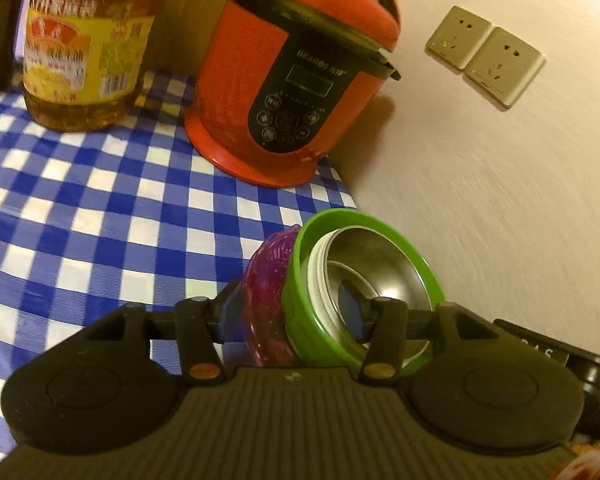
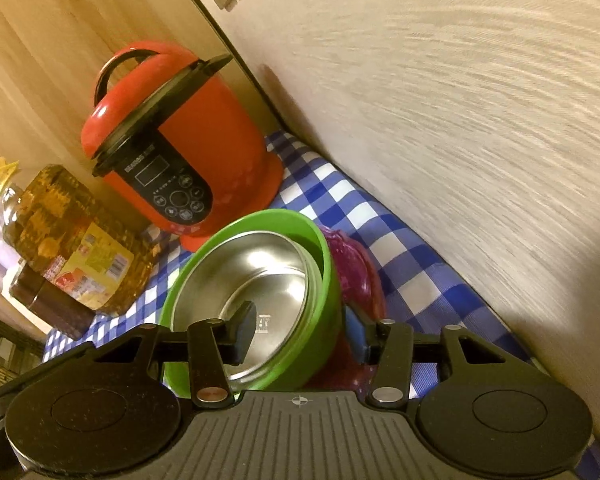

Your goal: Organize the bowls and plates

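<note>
Between our two grippers sits a nested stack: steel bowl (image 2: 256,276) inside green bowl (image 2: 320,280), purple bowl (image 2: 356,276) outermost. Left gripper (image 1: 290,316) and right gripper (image 2: 300,330) each straddle its rims, half-open; contact is unclear. At 12 o'clock stands the red cooker (image 1: 296,80), its brand blurred, oil bottle (image 1: 86,52) at 10.

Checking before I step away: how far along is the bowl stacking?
Done: steel bowl nests in green bowl, that in purple bowl. In hand: left gripper and right gripper straddle the stack's wall, pads not pressing. Remaining: likely pulling clear; no plates in view.
</note>
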A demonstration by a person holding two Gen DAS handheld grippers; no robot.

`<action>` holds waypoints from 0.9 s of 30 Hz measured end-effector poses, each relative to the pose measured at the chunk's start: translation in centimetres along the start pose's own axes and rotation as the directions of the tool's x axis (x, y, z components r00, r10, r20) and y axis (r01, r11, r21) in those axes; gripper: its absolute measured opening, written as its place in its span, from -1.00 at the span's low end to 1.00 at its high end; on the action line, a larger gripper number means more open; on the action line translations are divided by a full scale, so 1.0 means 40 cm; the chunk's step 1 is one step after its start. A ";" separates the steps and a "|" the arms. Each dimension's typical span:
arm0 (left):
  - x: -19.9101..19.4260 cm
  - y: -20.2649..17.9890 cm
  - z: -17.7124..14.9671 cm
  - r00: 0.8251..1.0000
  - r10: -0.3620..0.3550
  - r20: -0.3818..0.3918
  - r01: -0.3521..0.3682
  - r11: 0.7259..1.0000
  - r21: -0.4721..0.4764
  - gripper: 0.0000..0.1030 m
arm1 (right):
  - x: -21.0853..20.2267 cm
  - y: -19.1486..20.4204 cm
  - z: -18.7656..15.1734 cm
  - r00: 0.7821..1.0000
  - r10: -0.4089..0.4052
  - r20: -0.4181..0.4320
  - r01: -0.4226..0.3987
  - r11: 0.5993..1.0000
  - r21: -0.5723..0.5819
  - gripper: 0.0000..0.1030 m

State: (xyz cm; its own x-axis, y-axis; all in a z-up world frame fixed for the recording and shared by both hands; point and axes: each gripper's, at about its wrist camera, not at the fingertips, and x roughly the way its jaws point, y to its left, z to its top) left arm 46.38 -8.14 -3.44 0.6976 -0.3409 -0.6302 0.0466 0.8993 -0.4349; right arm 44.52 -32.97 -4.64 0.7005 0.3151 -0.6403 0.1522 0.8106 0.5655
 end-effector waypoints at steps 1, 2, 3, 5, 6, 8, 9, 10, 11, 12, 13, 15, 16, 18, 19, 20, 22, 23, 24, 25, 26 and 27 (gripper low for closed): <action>-0.011 -0.002 -0.004 1.000 0.002 0.006 -0.002 1.000 0.008 -0.04 | -0.007 0.000 -0.004 1.000 0.000 -0.001 0.000 1.000 -0.001 -0.06; -0.021 -0.005 -0.009 1.000 0.004 0.010 -0.004 1.000 0.016 -0.01 | -0.015 0.001 -0.009 1.000 0.000 -0.003 0.000 1.000 -0.001 -0.05; -0.030 -0.008 -0.014 1.000 0.008 0.014 -0.008 1.000 0.023 0.04 | -0.022 0.001 -0.013 1.000 -0.001 -0.003 0.001 1.000 -0.001 -0.05; -0.051 -0.014 -0.026 1.000 0.016 0.022 -0.017 0.999 0.038 0.12 | -0.037 0.002 -0.022 1.000 -0.003 -0.001 0.003 1.000 -0.004 -0.05; -0.057 -0.016 -0.030 1.000 0.019 0.024 -0.020 0.999 0.043 0.17 | -0.045 0.001 -0.027 1.000 -0.005 -0.001 0.005 1.000 -0.005 -0.05; -0.073 -0.019 -0.041 1.000 0.021 0.023 -0.022 0.999 0.047 0.22 | -0.062 0.000 -0.036 1.000 -0.010 -0.002 0.010 1.000 -0.006 -0.05; -0.083 -0.019 -0.047 1.000 0.023 0.022 -0.024 0.999 0.049 0.25 | -0.069 0.000 -0.040 1.000 -0.010 -0.002 0.010 1.000 -0.006 -0.05; -0.091 -0.020 -0.054 0.999 0.026 0.020 -0.027 0.998 0.052 0.25 | -0.078 0.000 -0.044 1.000 -0.012 -0.002 0.012 1.000 -0.006 -0.05; -0.099 -0.022 -0.062 0.999 0.028 0.017 -0.029 0.998 0.057 0.25 | -0.087 -0.001 -0.048 1.000 -0.014 -0.001 0.014 1.000 -0.004 -0.05; -0.108 -0.024 -0.069 0.999 0.031 0.014 -0.032 0.998 0.061 0.27 | -0.096 -0.001 -0.053 1.000 -0.015 0.000 0.015 1.000 -0.003 -0.04; -0.116 -0.026 -0.078 0.999 0.035 0.012 -0.036 0.997 0.064 0.28 | -0.106 -0.001 -0.058 1.000 -0.016 0.000 0.016 1.000 -0.003 -0.04; -0.135 -0.030 -0.095 0.999 0.043 0.009 -0.043 0.996 0.075 0.32 | -0.126 0.000 -0.069 1.000 -0.015 -0.001 0.015 1.000 -0.009 -0.04; -0.145 -0.032 -0.103 0.999 0.045 0.010 -0.046 0.996 0.079 0.32 | -0.137 0.000 -0.075 1.000 -0.015 0.000 0.015 1.000 -0.013 -0.04; -0.167 -0.036 -0.120 0.999 0.051 0.013 -0.052 0.995 0.088 0.36 | -0.159 0.001 -0.086 1.000 -0.019 0.003 0.019 1.000 -0.023 -0.03; -0.178 -0.038 -0.129 0.998 0.056 0.015 -0.057 0.994 0.094 0.37 | -0.170 0.001 -0.092 1.000 -0.020 0.004 0.020 0.999 -0.026 -0.03; -0.191 -0.040 -0.138 0.998 0.061 0.017 -0.062 0.993 0.101 0.40 | -0.181 0.000 -0.098 1.000 -0.020 0.004 0.020 0.999 -0.028 -0.01; -0.213 -0.043 -0.153 0.998 0.067 0.021 -0.069 0.992 0.107 0.41 | -0.205 -0.002 -0.108 1.000 -0.020 0.009 0.021 0.999 -0.031 0.02; -0.226 -0.043 -0.161 0.997 0.069 0.022 -0.071 0.991 0.109 0.41 | -0.220 -0.003 -0.115 1.000 -0.022 0.013 0.022 0.999 -0.035 0.04; -0.239 -0.044 -0.168 0.997 0.071 0.027 -0.074 0.991 0.110 0.41 | -0.231 -0.002 -0.120 1.000 -0.025 0.016 0.025 0.999 -0.039 0.07; -0.254 -0.046 -0.176 0.997 0.074 0.035 -0.077 0.991 0.113 0.41 | -0.244 -0.002 -0.127 0.999 -0.028 0.019 0.029 0.999 -0.045 0.08; -0.267 -0.047 -0.183 0.996 0.077 0.042 -0.081 0.990 0.117 0.41 | -0.256 -0.002 -0.133 0.999 -0.029 0.021 0.030 0.998 -0.050 0.10; -0.281 -0.049 -0.191 0.996 0.081 0.049 -0.086 0.989 0.122 0.41 | -0.269 -0.001 -0.140 0.999 -0.028 0.024 0.030 0.998 -0.058 0.12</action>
State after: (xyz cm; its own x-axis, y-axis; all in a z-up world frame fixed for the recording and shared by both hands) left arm 32.96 -8.15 -0.42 0.7334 -0.2532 -0.6309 0.0734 0.9521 -0.2967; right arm 33.07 -33.62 -0.70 0.7121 0.2803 -0.6437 0.1321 0.8470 0.5150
